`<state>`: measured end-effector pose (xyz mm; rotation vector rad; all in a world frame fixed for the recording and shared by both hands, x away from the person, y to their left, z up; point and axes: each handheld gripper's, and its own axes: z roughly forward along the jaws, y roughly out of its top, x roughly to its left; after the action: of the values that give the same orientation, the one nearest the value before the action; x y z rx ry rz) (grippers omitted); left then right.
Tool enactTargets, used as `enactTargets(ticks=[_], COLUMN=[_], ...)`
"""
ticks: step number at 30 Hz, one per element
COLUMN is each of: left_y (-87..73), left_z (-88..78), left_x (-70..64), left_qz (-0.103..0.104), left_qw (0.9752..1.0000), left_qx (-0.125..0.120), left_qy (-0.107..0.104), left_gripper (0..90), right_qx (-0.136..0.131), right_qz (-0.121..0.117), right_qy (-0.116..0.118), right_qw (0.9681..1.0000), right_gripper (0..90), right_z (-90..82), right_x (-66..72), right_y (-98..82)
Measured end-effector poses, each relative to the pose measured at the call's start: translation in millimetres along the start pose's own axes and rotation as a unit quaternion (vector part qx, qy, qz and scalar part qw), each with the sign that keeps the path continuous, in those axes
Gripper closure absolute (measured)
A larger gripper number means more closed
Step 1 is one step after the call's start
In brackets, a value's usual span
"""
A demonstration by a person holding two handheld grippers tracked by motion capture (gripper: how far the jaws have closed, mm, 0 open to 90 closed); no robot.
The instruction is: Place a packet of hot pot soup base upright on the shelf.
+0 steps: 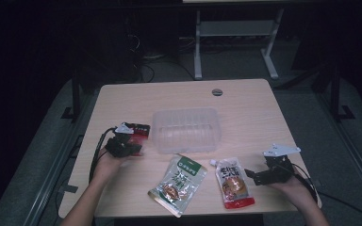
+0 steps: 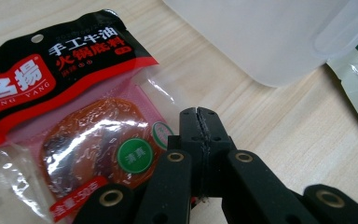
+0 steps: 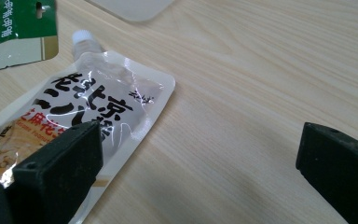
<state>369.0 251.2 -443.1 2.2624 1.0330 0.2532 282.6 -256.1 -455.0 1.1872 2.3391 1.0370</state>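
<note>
A red and black sauce packet (image 2: 74,116) lies at the table's left (image 1: 139,131). My left gripper (image 2: 199,122) (image 1: 131,149) is over its lower right corner, jaws pressed together, with a sliver of red film caught low in the seam. A white spouted pouch (image 1: 233,181) (image 3: 98,102) lies near the front right. My right gripper (image 1: 250,175) (image 3: 196,158) rests open just to the right of it, and its left jaw overlaps the pouch's edge in its own view. A green and white packet (image 1: 179,183) (image 3: 23,28) lies at front centre.
A clear plastic tub (image 1: 186,132) (image 2: 270,37) stands in the middle of the wooden table (image 1: 245,117), right beside the red packet. A round cable hole (image 1: 217,92) sits near the far edge. Dark floor and desk legs lie beyond.
</note>
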Motion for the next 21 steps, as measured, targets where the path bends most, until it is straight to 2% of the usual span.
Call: enactTargets(ticks=[3,6,10,12,15,17,19,21], left_y=[-0.4,-1.9,-4.5,-7.3,-9.8,-13.9,-15.1,-18.7], left_z=[1.1,0.7,-1.4,-5.9,-8.0,-12.0,-14.1,-19.2], left_x=[-0.8,-0.4,0.1,2.5,4.0,7.6,9.4,13.7], left_qz=[0.01,0.011,0.005,0.013,0.01,0.002,0.003,-0.001], left_qw=[0.9998,0.9996,0.9997,0.9991,0.9992,0.9992,0.9991,0.9989], left_qx=[0.015,0.023,0.022,0.033,0.031,0.033,0.038,0.039], left_qy=[0.003,0.007,0.011,0.022,0.022,0.021,0.022,0.028], left_gripper=[89.6,89.6,89.6,89.6,89.5,89.5,89.6,89.5], right_qx=[0.002,0.0,-0.001,-0.001,0.0,0.0,0.0,0.001], right_qz=[0.002,0.001,0.003,0.002,0.003,0.003,0.002,0.003], right_qy=[-0.001,-0.003,-0.005,-0.006,-0.006,-0.006,-0.007,-0.007], right_qw=[1.0,1.0,1.0,1.0,1.0,1.0,1.0,1.0], right_gripper=[0.2,0.3,0.2,0.2,0.3,0.2,0.2,0.3], right_z=[-0.2,-1.0,-2.1,-2.6,-2.4,-2.2,-2.3,-2.4], right_x=[-1.0,-2.0,-2.6,-3.6,-3.8,-3.5,-3.4,-3.6], right_y=[-0.9,-1.6,-2.1,-2.5,-2.7,-2.8,-2.7,-2.9])
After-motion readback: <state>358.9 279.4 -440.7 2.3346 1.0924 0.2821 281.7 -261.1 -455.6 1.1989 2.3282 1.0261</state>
